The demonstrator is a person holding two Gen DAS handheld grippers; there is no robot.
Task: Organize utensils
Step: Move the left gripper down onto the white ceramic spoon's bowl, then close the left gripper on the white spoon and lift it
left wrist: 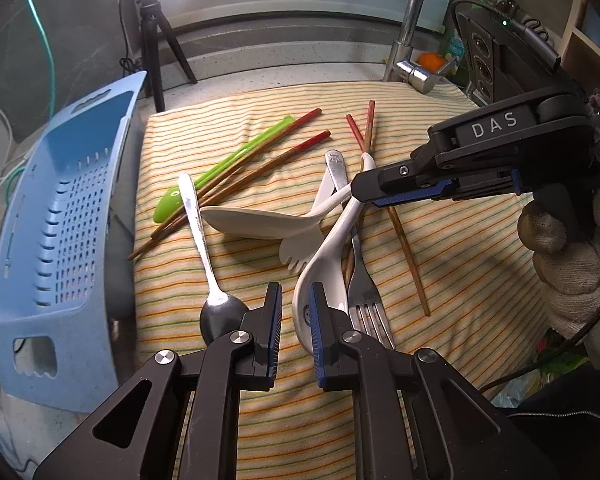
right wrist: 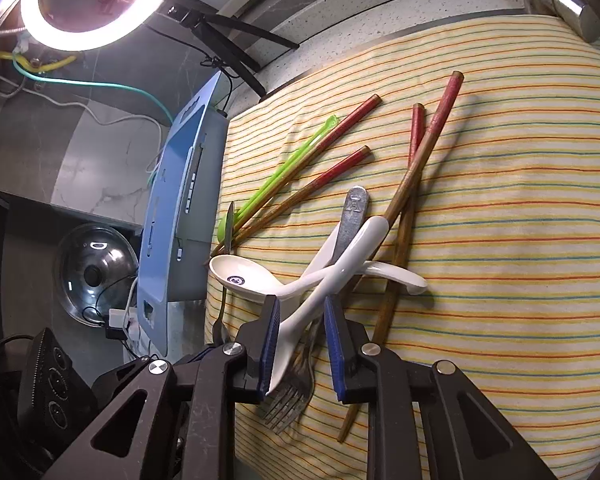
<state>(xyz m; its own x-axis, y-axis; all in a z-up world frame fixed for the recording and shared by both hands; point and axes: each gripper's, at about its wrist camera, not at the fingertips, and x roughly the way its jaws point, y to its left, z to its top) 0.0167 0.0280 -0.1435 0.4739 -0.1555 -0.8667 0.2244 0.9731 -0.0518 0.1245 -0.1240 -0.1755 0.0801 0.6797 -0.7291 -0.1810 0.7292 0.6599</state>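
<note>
Both grippers' jaws spread, left gripper (left wrist: pixel 295 322) near white spoon (left wrist: pixel 324 264) bowl, right gripper (right wrist: pixel 302 340) straddling its handle on striped cloth (right wrist: pixel 500 240), blue basket (left wrist: pixel 56 240) left.

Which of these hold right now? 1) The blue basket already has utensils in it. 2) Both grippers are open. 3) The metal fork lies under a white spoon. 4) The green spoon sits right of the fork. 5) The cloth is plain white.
1) False: the blue basket shows no utensils inside.
2) True: the left gripper and right gripper both stand open.
3) True: the fork lies beneath a white spoon.
4) False: in the left wrist view the green spoon lies left of the fork, toward the basket.
5) False: the cloth is yellow with coloured stripes.
</note>
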